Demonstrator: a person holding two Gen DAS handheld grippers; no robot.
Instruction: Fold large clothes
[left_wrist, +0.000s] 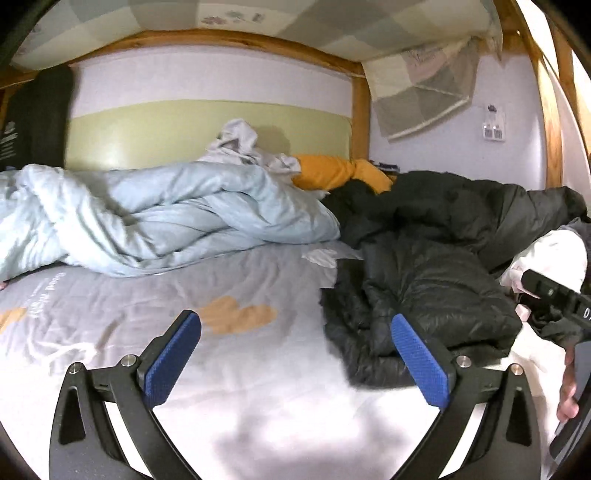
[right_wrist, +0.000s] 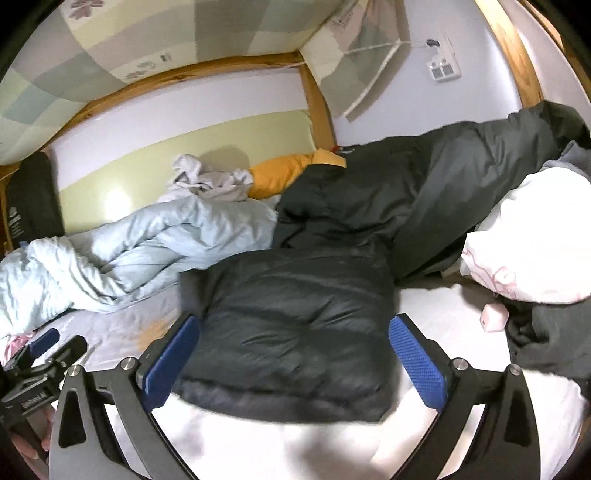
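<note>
A black quilted down jacket (right_wrist: 295, 325) lies folded into a puffy block on the bed sheet (right_wrist: 436, 306); it also shows at the right of the left wrist view as a black jacket (left_wrist: 424, 295). My right gripper (right_wrist: 293, 360) stands open above the sheet, its blue pads either side of the jacket's near edge and not pressing it. My left gripper (left_wrist: 295, 356) is open over bare sheet (left_wrist: 258, 369), left of the jacket, with nothing between its pads. The left gripper also appears at the lower left edge of the right wrist view (right_wrist: 40, 354).
A crumpled pale blue duvet (left_wrist: 147, 221) fills the back left. Behind it lie a grey garment (left_wrist: 240, 144) and an orange pillow (left_wrist: 332, 173). A dark grey coat (right_wrist: 480, 177) and a white pillow (right_wrist: 528, 236) sit at the right. A wooden bunk frame (left_wrist: 360, 110) and walls close the far side.
</note>
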